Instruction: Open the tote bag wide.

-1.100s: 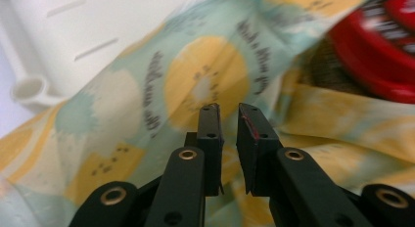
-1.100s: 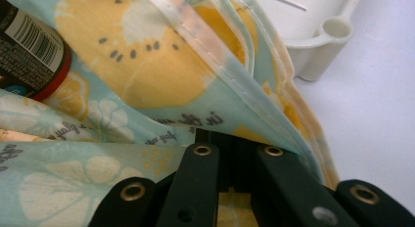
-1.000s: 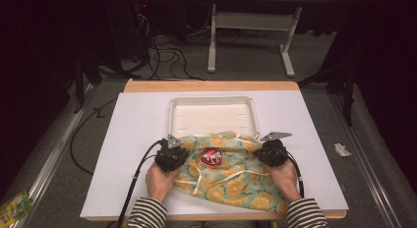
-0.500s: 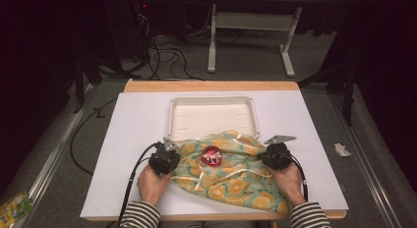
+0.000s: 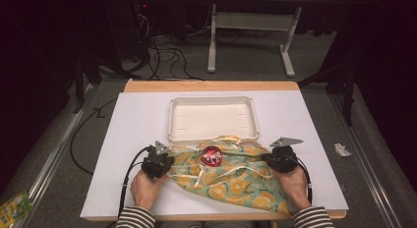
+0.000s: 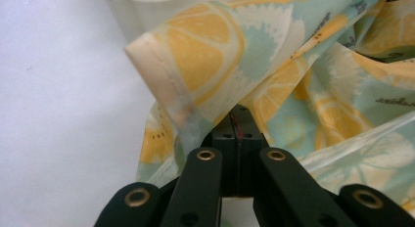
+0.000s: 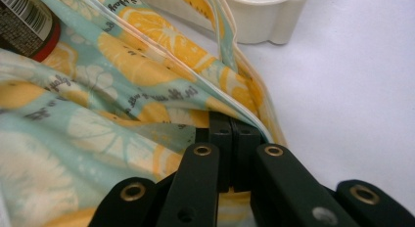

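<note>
A mint cloth bag with orange-slice print [image 5: 231,176] lies on the white table near its front edge, just before a white tray [image 5: 213,118]. A round red-rimmed tin [image 5: 211,155] rests on the cloth's far side; its edge shows as the tin [image 7: 27,26] in the right gripper view. My left gripper [image 5: 164,164] is shut on the cloth's left edge [image 6: 195,70], my left gripper [image 6: 238,120] pinching fabric between its jaws. My right gripper [image 5: 275,159] is shut on the cloth's right hem [image 7: 161,90], seen up close as my right gripper [image 7: 230,120].
The white table board [image 5: 133,125] has bare room left and right of the tray. Cream ribbon straps [image 5: 231,171] lie across the cloth. Cables [image 5: 162,56] and a desk frame [image 5: 246,36] stand on the floor beyond the table.
Both grippers have drawn apart and toward the front edge, pulling the cloth wider and flatter. The tin has stayed on the cloth.
</note>
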